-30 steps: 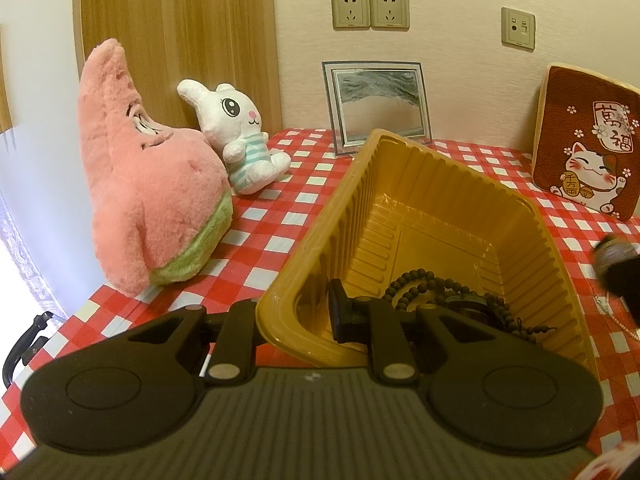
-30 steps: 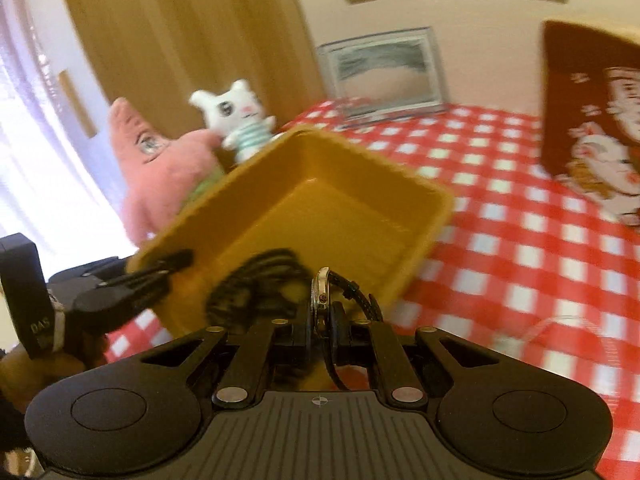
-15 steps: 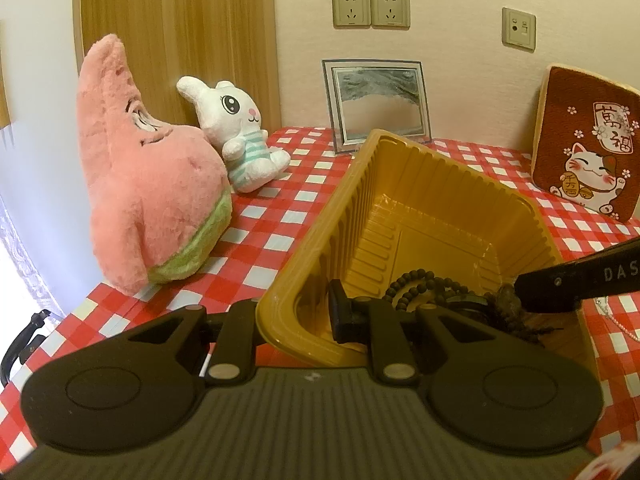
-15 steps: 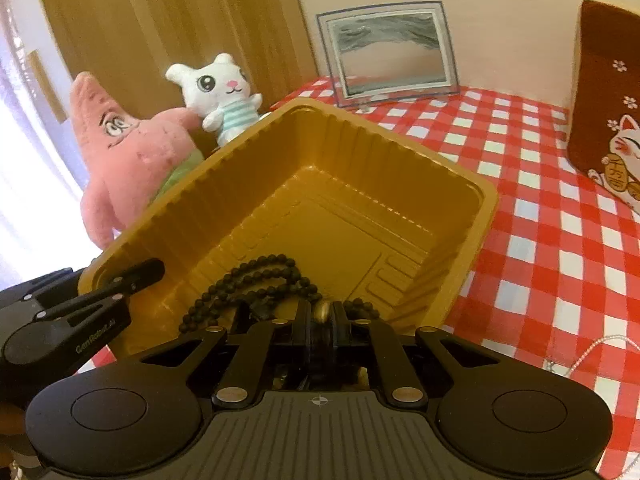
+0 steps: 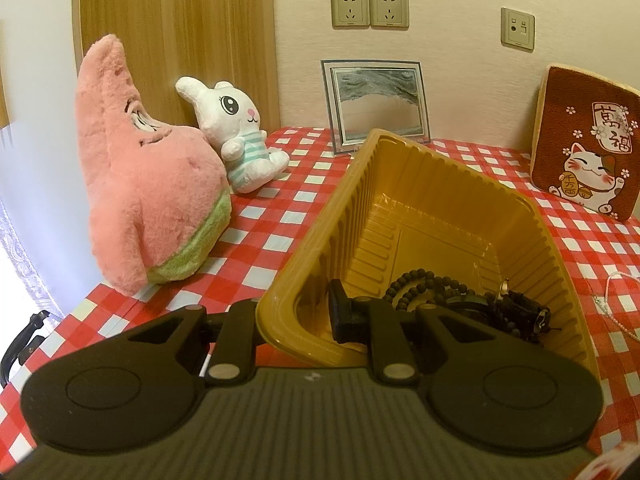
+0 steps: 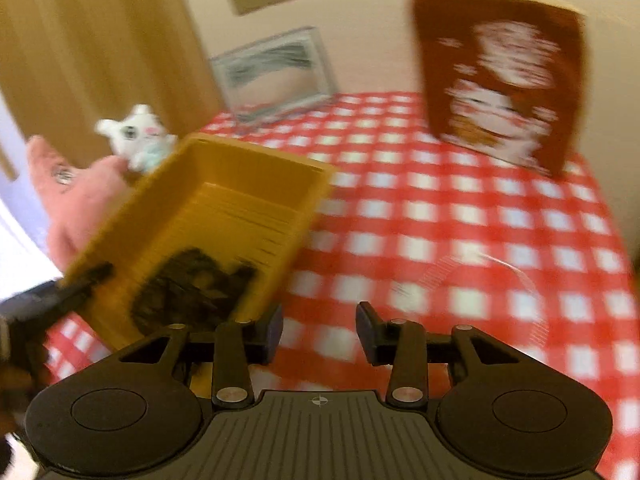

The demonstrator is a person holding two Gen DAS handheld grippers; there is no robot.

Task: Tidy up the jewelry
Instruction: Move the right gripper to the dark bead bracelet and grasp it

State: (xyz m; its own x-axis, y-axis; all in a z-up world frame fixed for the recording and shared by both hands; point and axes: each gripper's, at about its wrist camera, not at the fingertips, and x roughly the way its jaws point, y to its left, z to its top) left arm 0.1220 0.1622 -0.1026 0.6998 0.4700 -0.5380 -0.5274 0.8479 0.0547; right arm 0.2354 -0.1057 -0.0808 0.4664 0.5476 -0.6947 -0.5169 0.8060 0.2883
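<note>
My left gripper (image 5: 298, 318) is clamped on the near wall of the yellow tray (image 5: 556, 248), one finger outside and one inside the rim, and it holds the tray tipped so that the jewelry collects in the low near corner; there the dark bead strand (image 5: 420, 284) lies heaped with the watch (image 5: 520, 310) on the tray floor, both clear of any finger; my right gripper (image 6: 319, 330) hangs over the checked tablecloth (image 6: 460, 220) just beside the tray's right wall, its jaws have just been opening, and they stand apart with nothing between them but red and white squares; so I judge the drop into the tray done and the next piece to fetch is the thin pale chain (image 5: 616, 300) lying on the cloth to the right of the tray, which shows only as a faint curved streak in the blurred right view; to do this well I would keep the left grip firm and the tray's tilt unchanged, so the heap does not slide or spill over the low wall; I would slow the right hand before it comes down, since a fine chain on cloth is easy to miss or to pinch together with the fabric; I would set the fingers across a stretch of the chain, close fully, and lift straight up, watching that the loose end does not snag the tray rim; the pink plush (image 5: 144, 184), the white rabbit (image 5: 236, 132) and the cat cushion (image 5: 584, 148) stand well apart from all this.
</note>
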